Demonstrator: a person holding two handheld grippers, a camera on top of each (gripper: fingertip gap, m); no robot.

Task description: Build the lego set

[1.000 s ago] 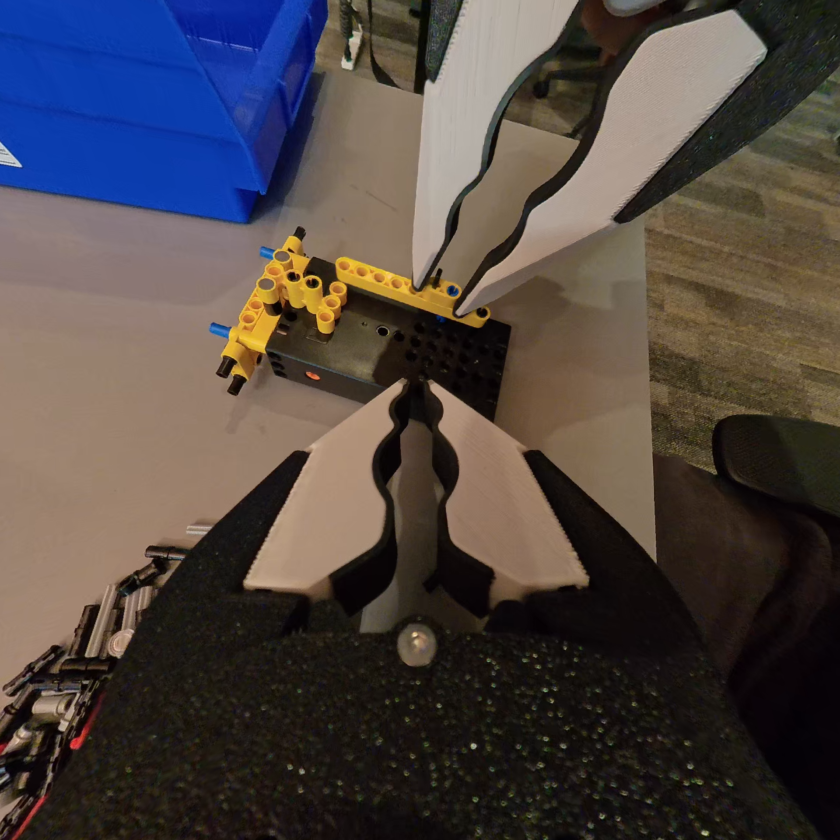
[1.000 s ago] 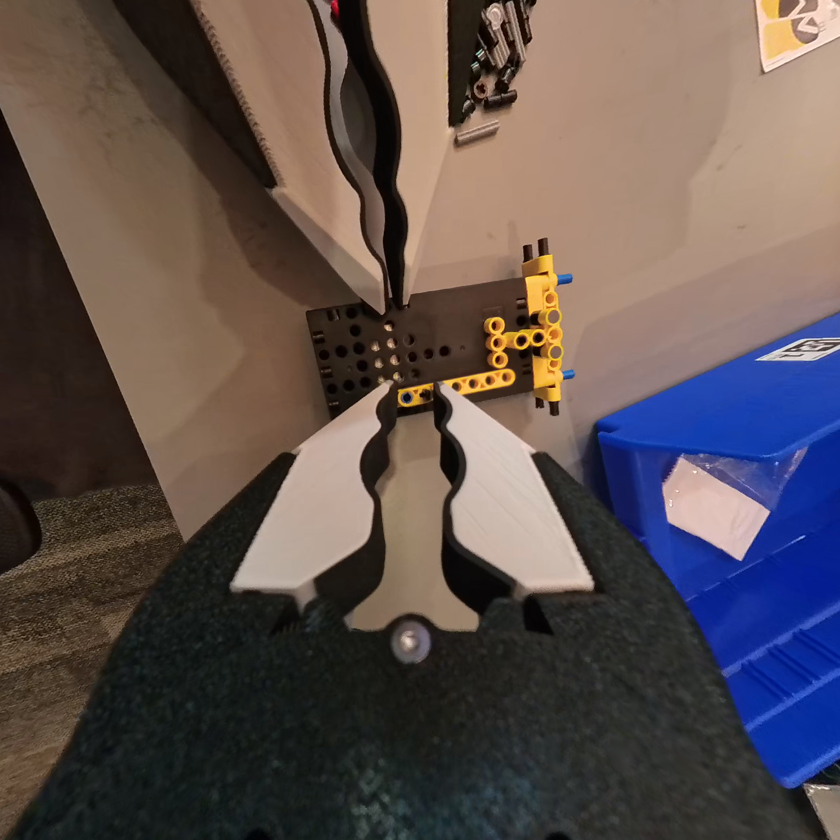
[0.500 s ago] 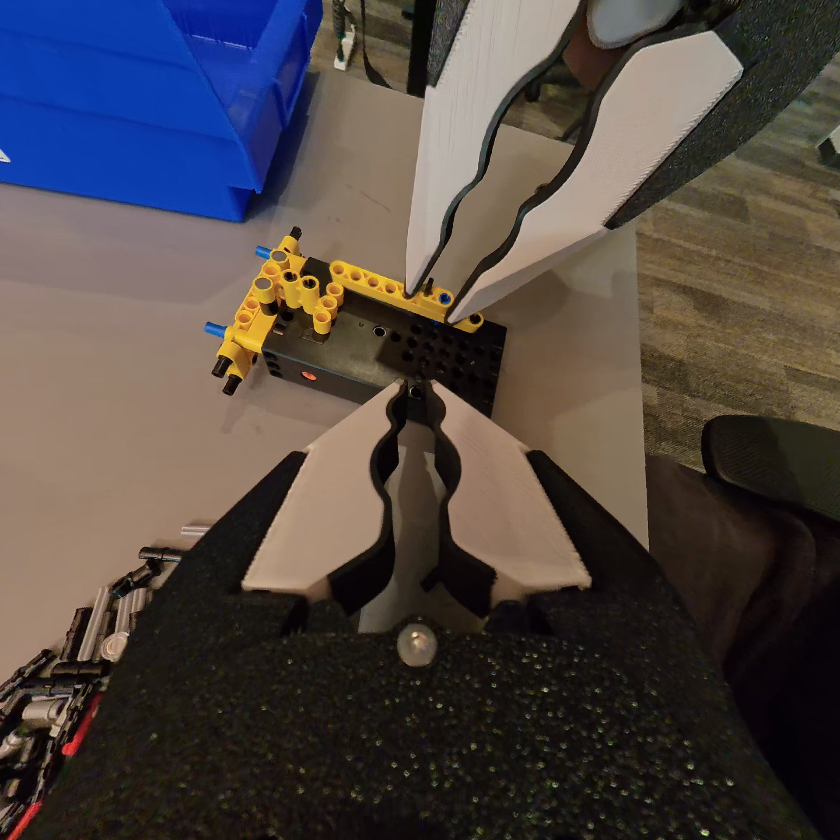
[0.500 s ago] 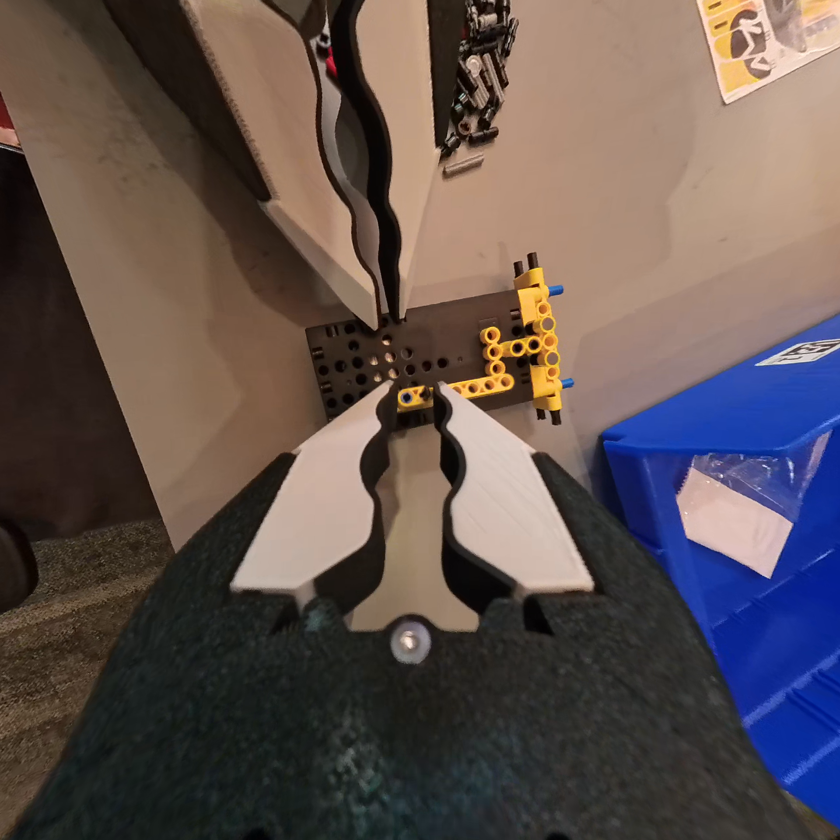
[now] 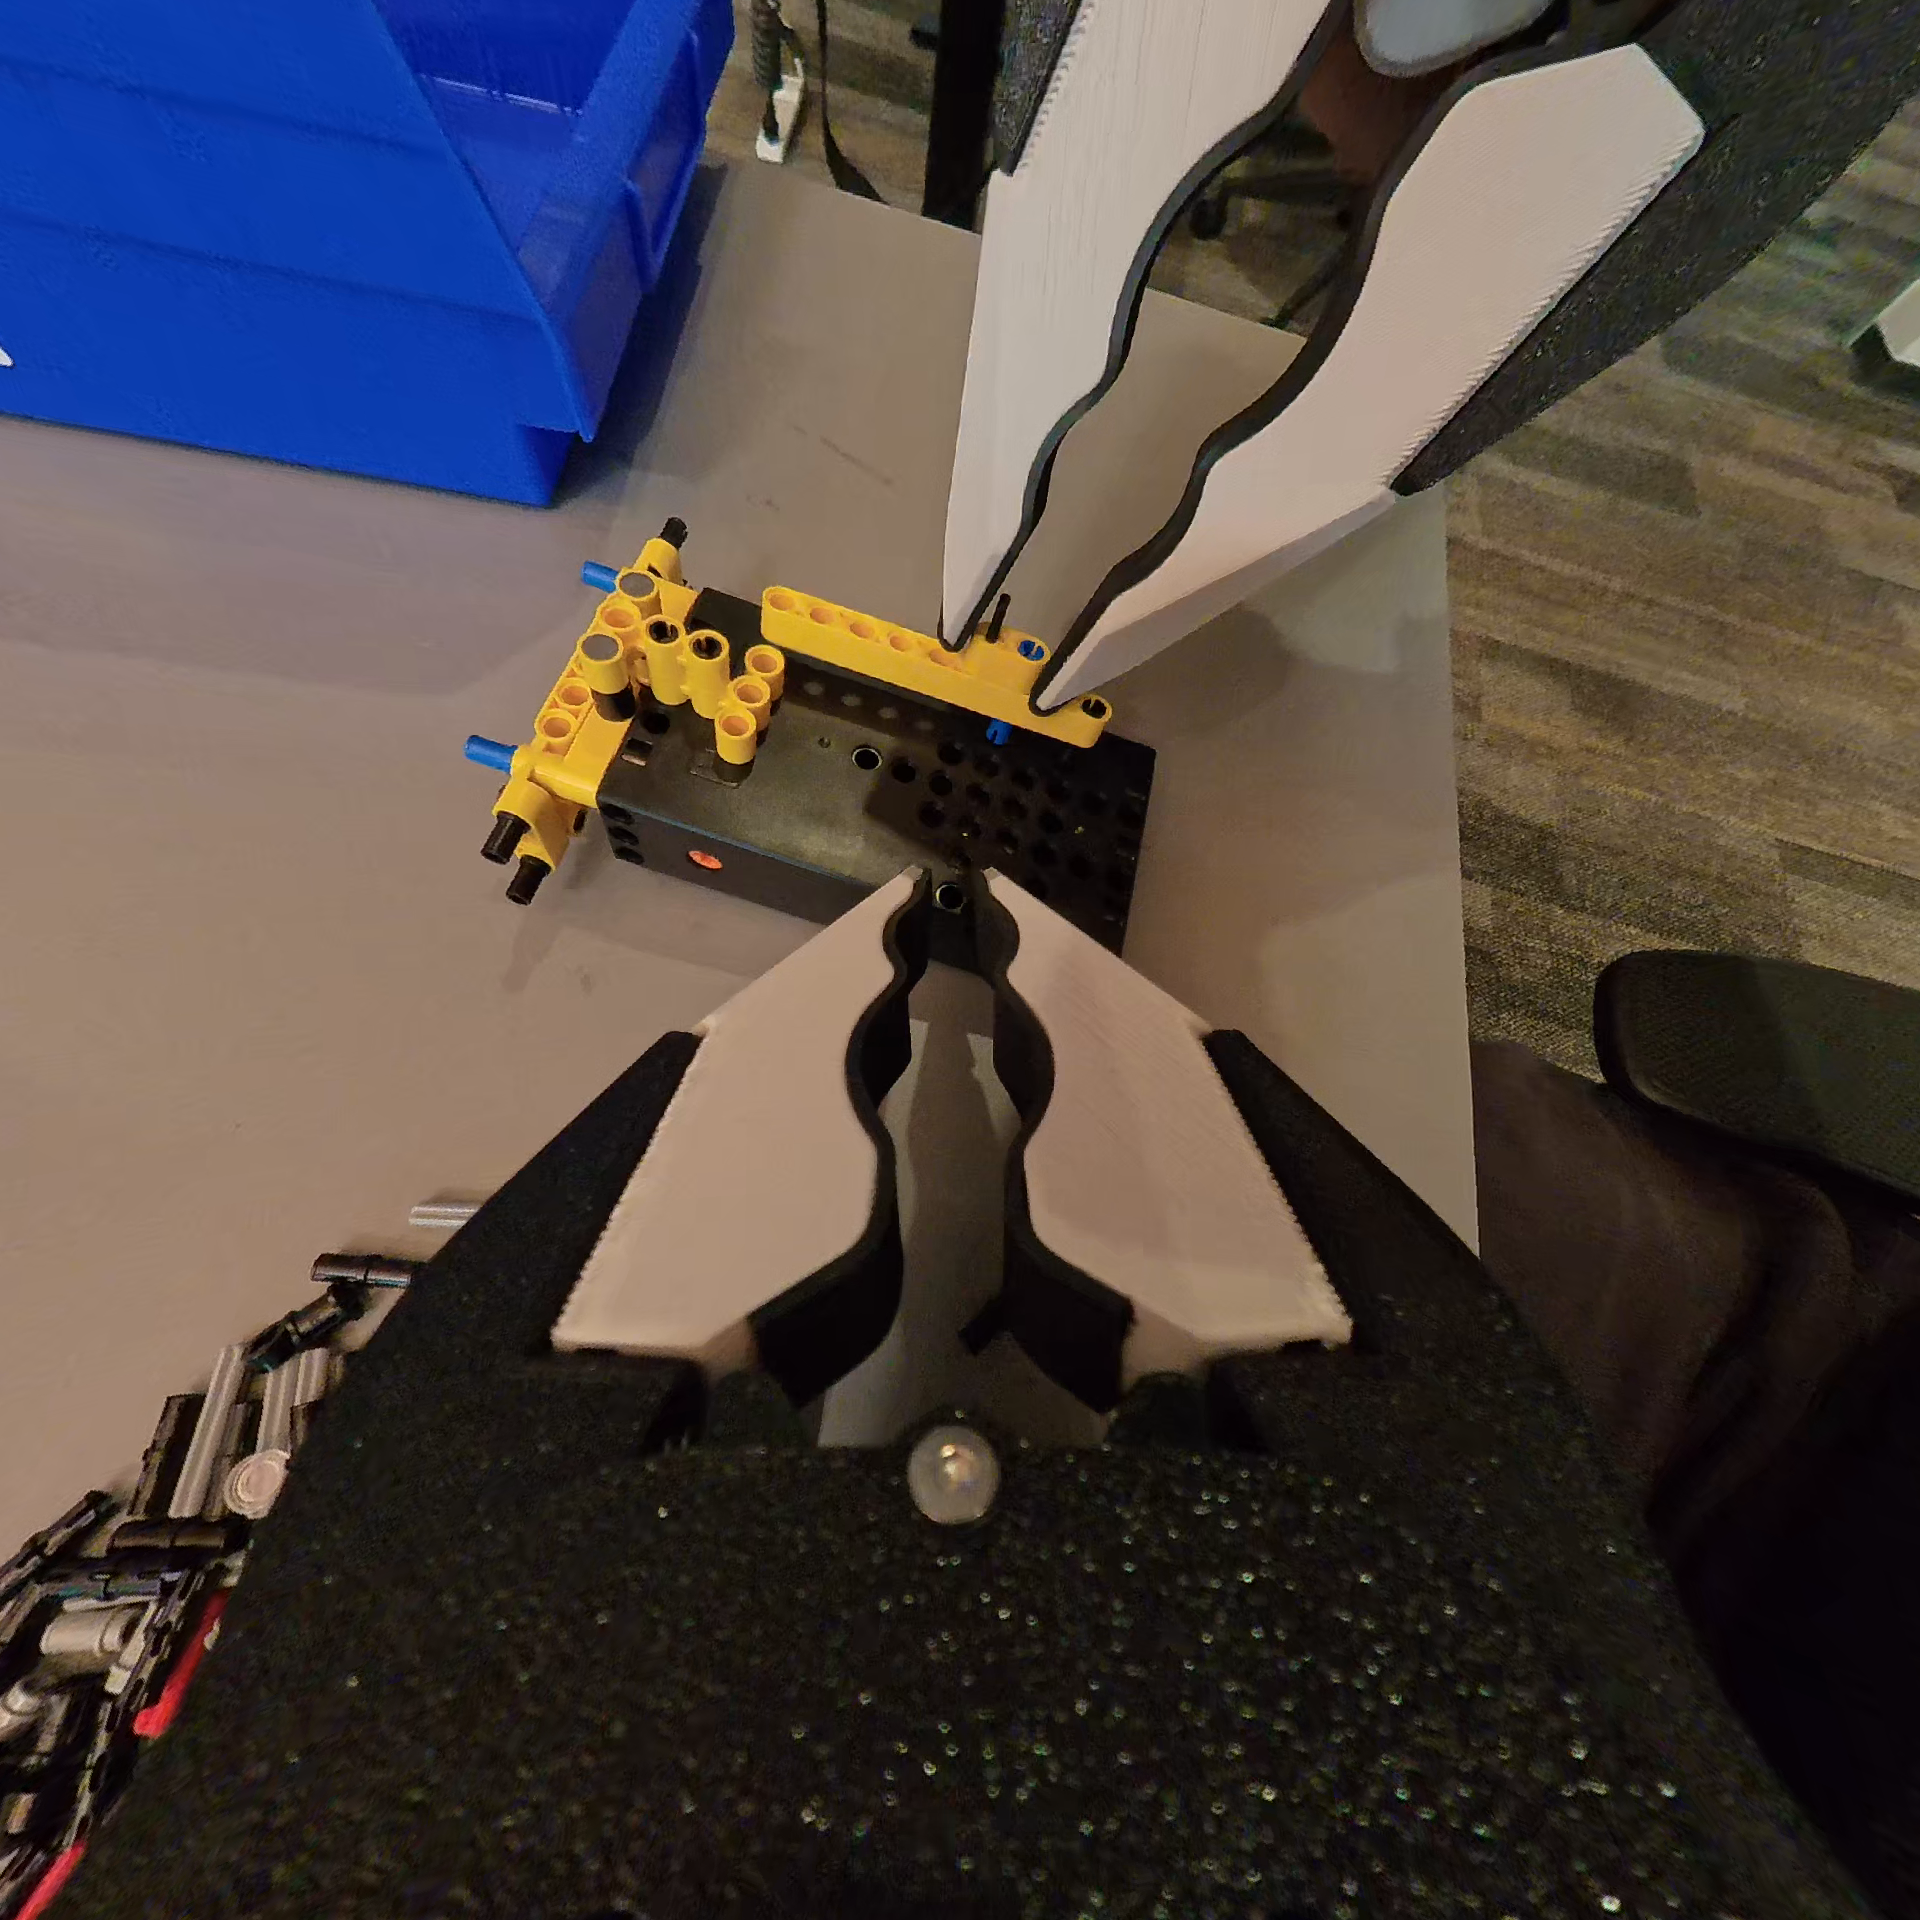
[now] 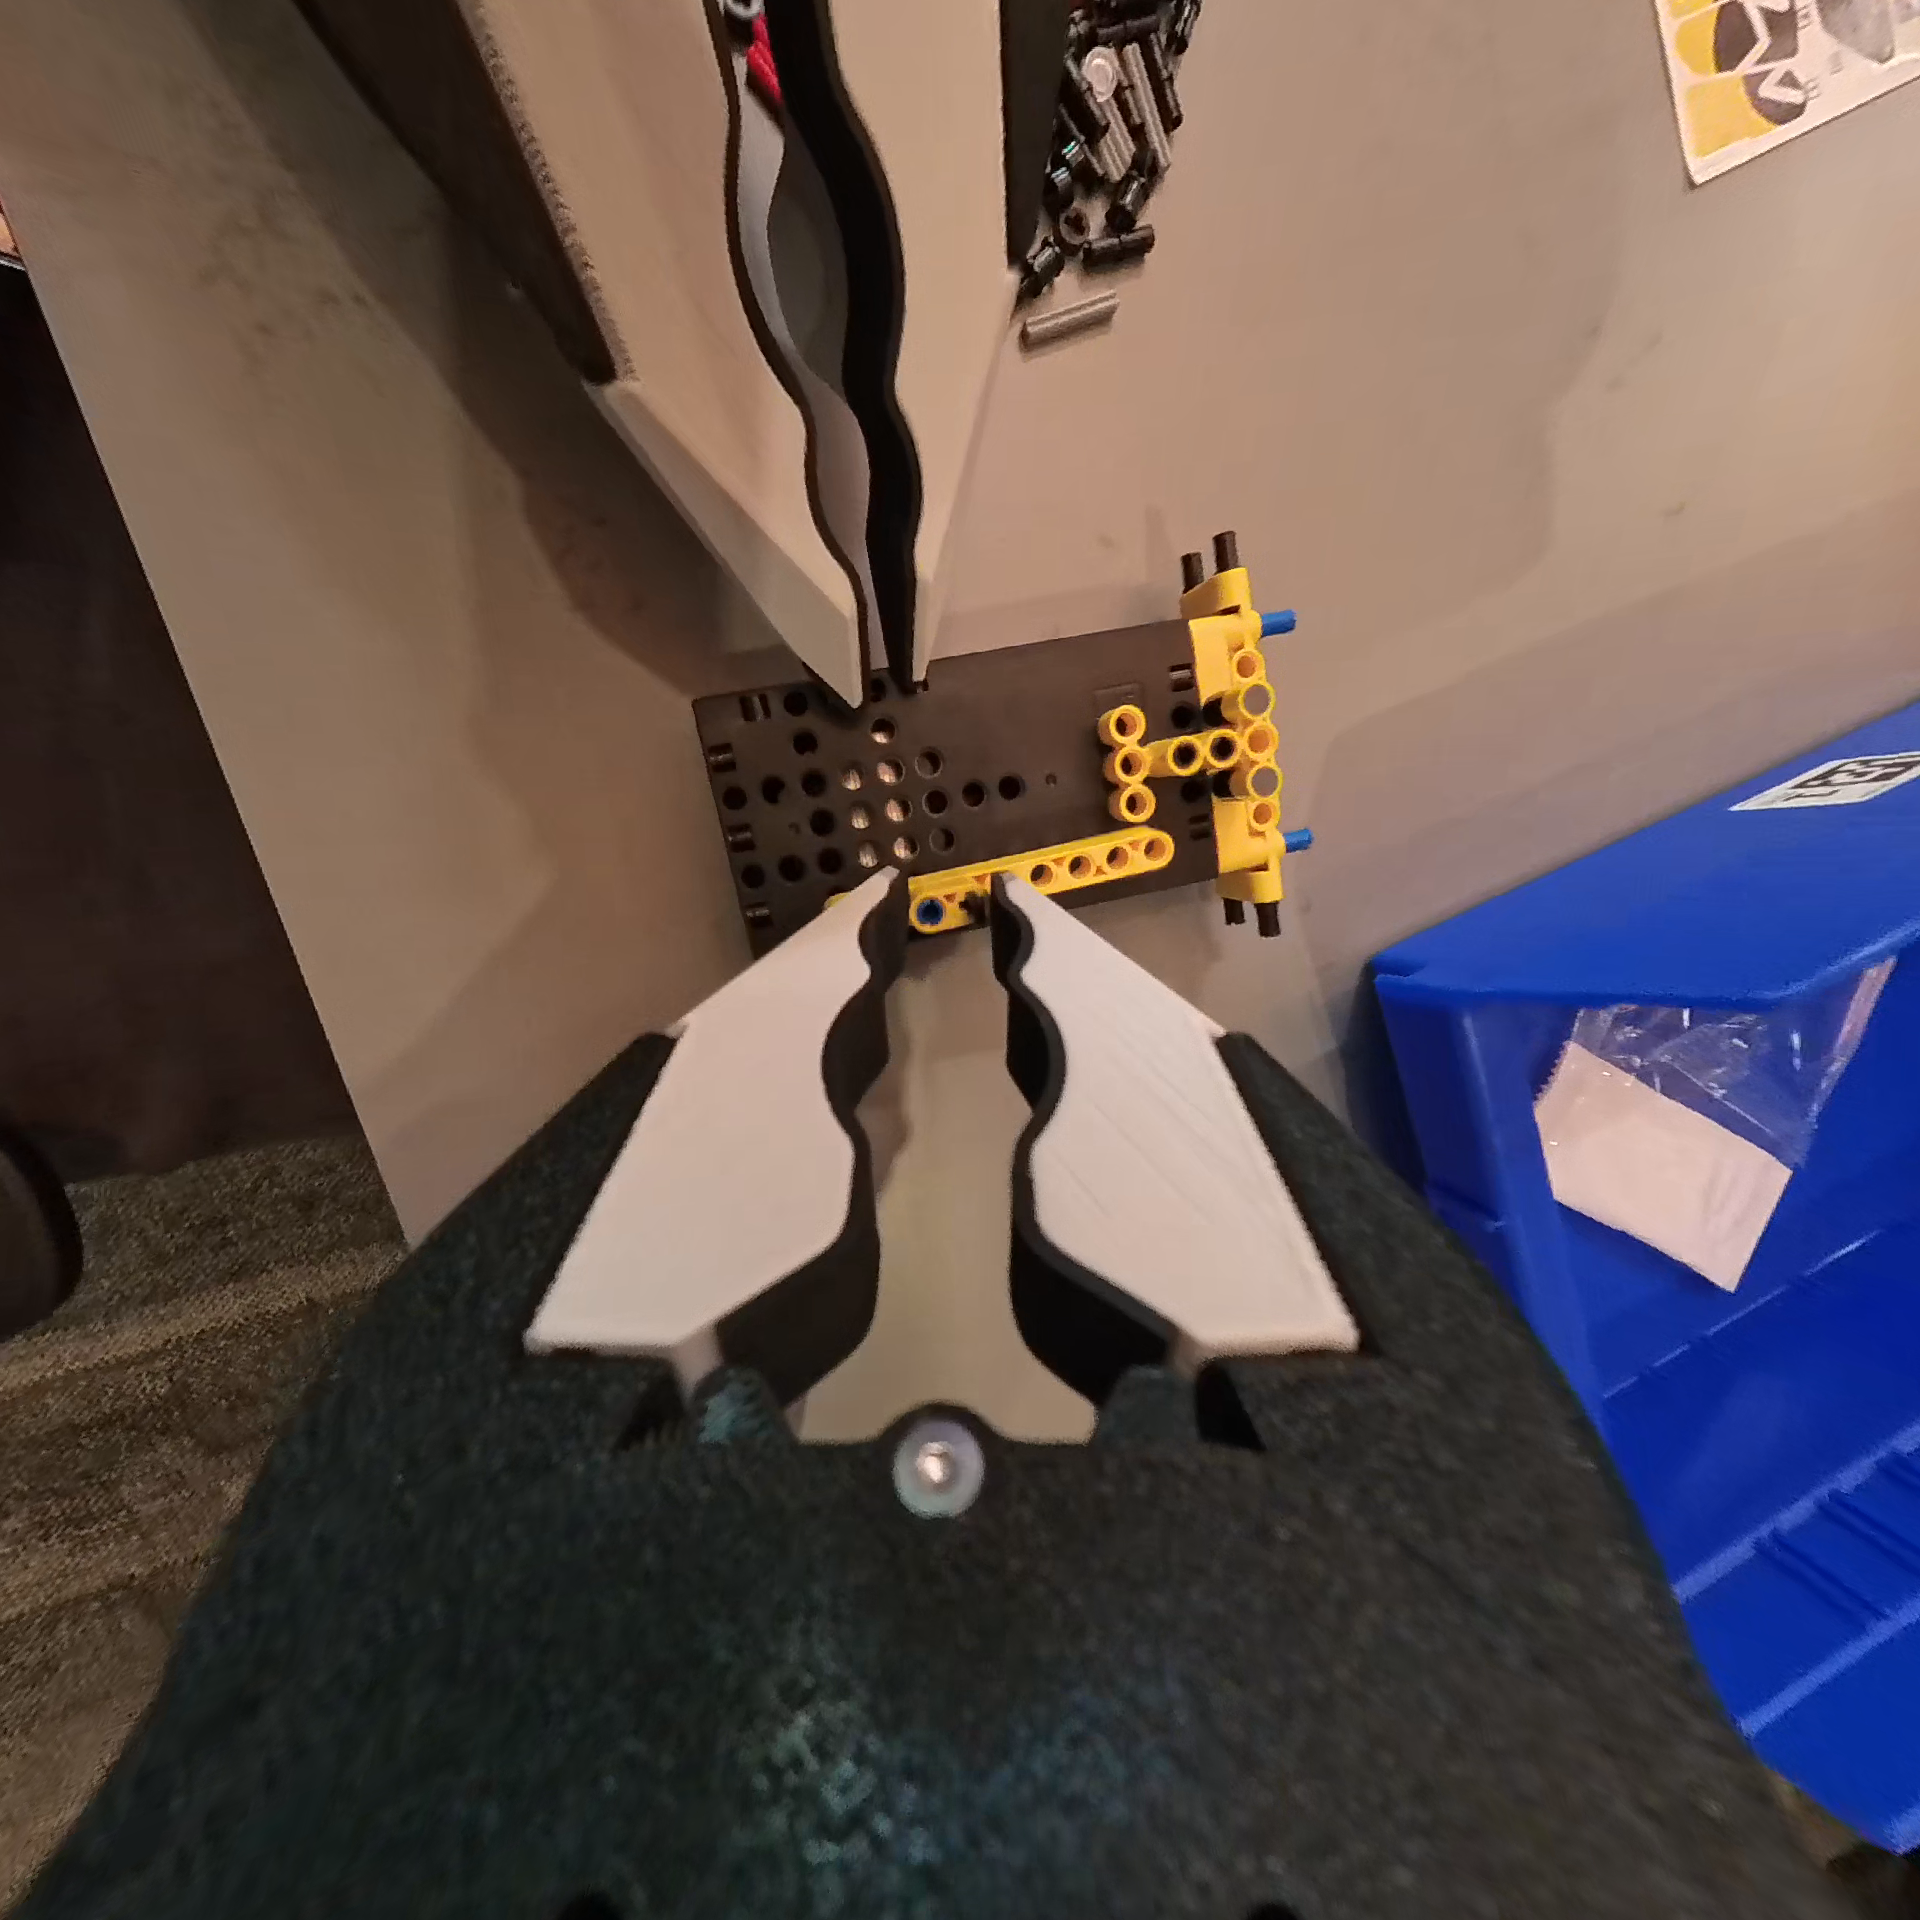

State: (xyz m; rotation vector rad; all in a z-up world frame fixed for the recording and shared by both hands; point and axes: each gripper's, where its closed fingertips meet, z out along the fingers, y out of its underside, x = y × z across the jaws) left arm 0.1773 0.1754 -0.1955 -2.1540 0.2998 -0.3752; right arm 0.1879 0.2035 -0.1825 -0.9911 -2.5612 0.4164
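Note:
A black perforated block (image 5: pixel 831 810) lies on the grey table (image 5: pixel 260 987), with a yellow pinned assembly (image 5: pixel 623 707) at its left end. A long yellow beam (image 5: pixel 883 655) lies along its far edge. My left gripper (image 5: pixel 948 883) is nearly shut, its tips pressing on the block's near edge; it also shows in the right wrist view (image 6: pixel 883 686). My right gripper (image 6: pixel 940 888) is narrowly open, its tips on the end of the beam (image 6: pixel 1081 862) either side of a black pin (image 5: pixel 1000 613) and a blue pin (image 6: pixel 928 912). It reaches in from above in the left wrist view (image 5: pixel 1003 665).
Stacked blue bins (image 5: pixel 312 208) stand beyond the block; one (image 6: pixel 1662 1143) holds a clear bag (image 6: pixel 1683 1132). A pile of loose black and grey parts (image 5: pixel 135 1507) lies near my left gripper. A printed sheet (image 6: pixel 1787 73) lies on the table. The table's edge and a chair (image 5: pixel 1766 1060) are close by. The left gripper's tips are roughly 4 cm from the right gripper's.
Both grippers stay on the block and beam with the same finger gaps. Both views have shifted a little, and the right view shows more of the parts pile and sheet.

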